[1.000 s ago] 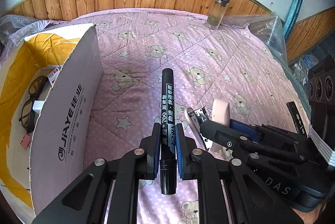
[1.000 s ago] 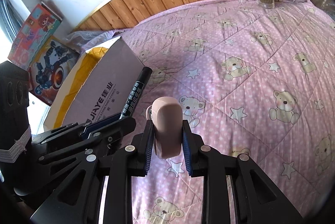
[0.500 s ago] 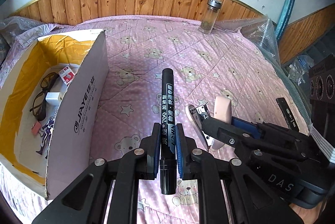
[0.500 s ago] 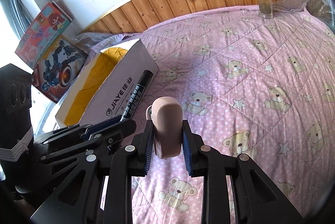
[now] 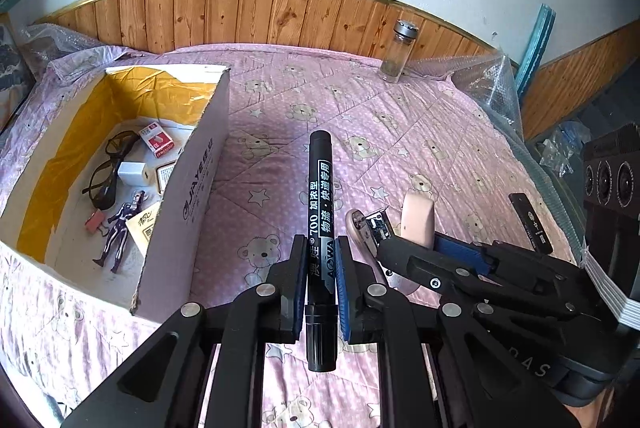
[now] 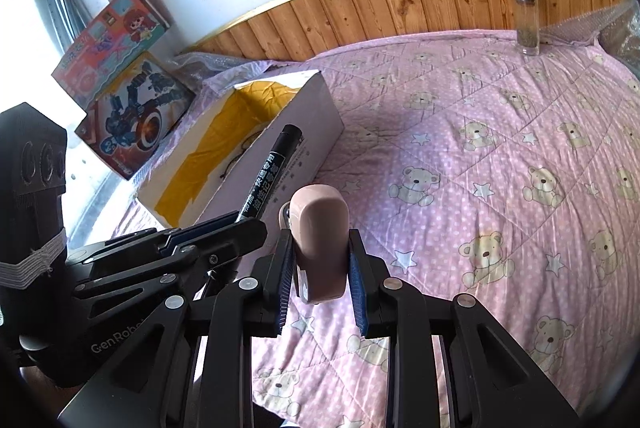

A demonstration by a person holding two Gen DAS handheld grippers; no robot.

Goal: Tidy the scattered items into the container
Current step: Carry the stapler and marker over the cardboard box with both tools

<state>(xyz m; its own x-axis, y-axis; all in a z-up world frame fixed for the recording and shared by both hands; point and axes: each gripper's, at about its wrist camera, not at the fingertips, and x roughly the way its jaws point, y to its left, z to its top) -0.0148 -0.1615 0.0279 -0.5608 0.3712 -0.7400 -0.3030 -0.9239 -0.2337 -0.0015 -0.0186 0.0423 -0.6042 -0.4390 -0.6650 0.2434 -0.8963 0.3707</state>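
Marker [image 5: 319, 212]: black, with white print on its barrel; clamped at its lower barrel between the 2 blue pads of the left gripper [image 5: 319, 270], cap end pointing forward, held above the bed to the right of the box.
Pink stapler [image 6: 319, 238]: clenched between the pads of the right gripper [image 6: 319, 268], just beside the marker and also off the quilt; its metal underside shows in the left wrist view.
Cardboard box [image 5: 208, 132]: open-topped, white outside and yellow-lined, standing on the quilt to the left of both grippers.
Box contents: glasses [image 5: 106, 168], a small red-and-white packet [image 5: 157, 139], a white block [image 5: 134, 174], a purple figure [image 5: 122, 224], a red clip [image 5: 95, 218], printed cards.
Change over the last second: both views show more of the box interior and more of the wall, so the grippers appear to have risen and drawn back; both grasps unchanged.
Meaning for the task: judged to be the carry phase, with height gained for clearing the box wall; 2 items are in hand, neither yet over the opening.
Surroundings: pink bear-print quilt [image 6: 500, 156], glass bottle [image 5: 396, 52] near the wood panelling, a black flat item [image 5: 530, 222] at the right edge, toy cartons [image 6: 120, 100] beyond the box.
Obstacles: the near box wall stands between the grippers and the opening; the 2 grippers are close together and could collide.
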